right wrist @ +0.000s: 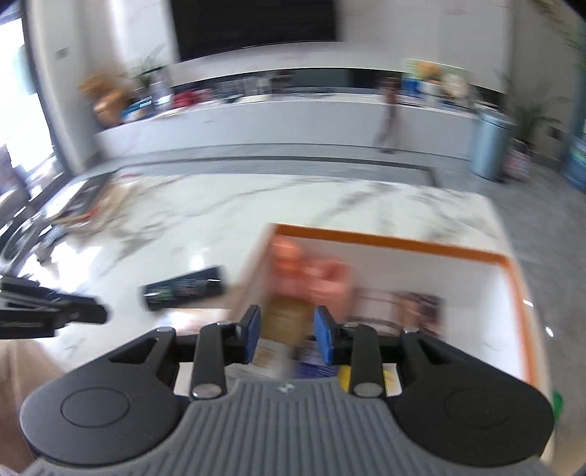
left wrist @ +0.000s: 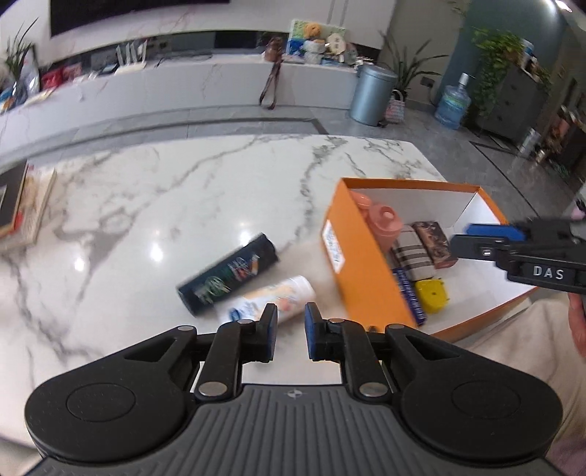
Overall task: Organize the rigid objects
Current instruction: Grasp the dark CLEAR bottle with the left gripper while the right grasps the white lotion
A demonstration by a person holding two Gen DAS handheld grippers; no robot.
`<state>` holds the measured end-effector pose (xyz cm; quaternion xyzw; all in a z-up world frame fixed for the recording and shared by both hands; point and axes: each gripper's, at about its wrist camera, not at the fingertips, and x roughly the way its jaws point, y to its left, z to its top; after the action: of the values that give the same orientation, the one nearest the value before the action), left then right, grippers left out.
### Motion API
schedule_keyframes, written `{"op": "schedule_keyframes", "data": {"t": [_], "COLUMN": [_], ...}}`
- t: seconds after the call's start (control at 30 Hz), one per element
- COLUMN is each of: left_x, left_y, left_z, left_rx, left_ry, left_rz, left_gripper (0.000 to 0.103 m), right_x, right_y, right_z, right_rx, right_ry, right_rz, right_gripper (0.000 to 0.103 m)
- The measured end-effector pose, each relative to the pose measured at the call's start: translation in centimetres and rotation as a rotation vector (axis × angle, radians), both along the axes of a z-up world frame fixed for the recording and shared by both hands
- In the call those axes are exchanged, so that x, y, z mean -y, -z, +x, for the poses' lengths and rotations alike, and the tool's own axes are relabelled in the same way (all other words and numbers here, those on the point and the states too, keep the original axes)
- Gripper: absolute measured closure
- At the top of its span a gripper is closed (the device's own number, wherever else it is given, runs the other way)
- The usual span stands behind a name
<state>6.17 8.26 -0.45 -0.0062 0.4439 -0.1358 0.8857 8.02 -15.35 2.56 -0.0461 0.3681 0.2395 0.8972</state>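
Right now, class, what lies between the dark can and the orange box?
Only bare marble tabletop separates the dark can from the orange box, seen in the left wrist view.

"What did the room look like from my feeds?"

"I saw a white marble table [left wrist: 154,205] with grey veins, glossy with light glare. Behind it ran a long white marble console [left wrist: 205,80] under a dark screen [left wrist: 139,14]."

"And the floor?"

"Grey tile [left wrist: 421,128], with a metal pedal bin [left wrist: 373,93], a water jug [left wrist: 453,104] and leafy plants [left wrist: 494,62] nearby."
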Motion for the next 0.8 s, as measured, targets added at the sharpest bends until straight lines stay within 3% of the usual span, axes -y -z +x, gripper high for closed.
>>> {"op": "schedule_keyframes", "data": {"t": [0.2, 0.33, 0.6, 0.8], "left_x": [-1.9, -3.0, -3.4, -2.5], "left_y": [1.2, 2.6, 6.6, 10.1], "left_z": [2.0, 4.0, 10.1, 13.7], "left_rx": [0.002, -0.018, -0.096, -0.177], "left_ry": [0.131, 0.212, 0.334, 0.395], "left_rz": [0.064, 0.103, 0.164, 0.157], "left_gripper": [0.076, 0.065, 0.052, 0.047], "right_x": [-8.0, -12.1, -15.7, -16.2], "right_y": [1.0, 3.2, 8.7, 11.9], "right_z": [1.0, 1.8, 3.4, 5.3], "right_rx": [-0.046, -0.124, -0.306, -0.447], "right_ry": [-0.162, -0.181, -0.03, 0.092], "right_rz": [-0.039, -0.067, -0.062, -0.061], "right_gripper": [0.067, 0.067, 0.066, 0.049]}}
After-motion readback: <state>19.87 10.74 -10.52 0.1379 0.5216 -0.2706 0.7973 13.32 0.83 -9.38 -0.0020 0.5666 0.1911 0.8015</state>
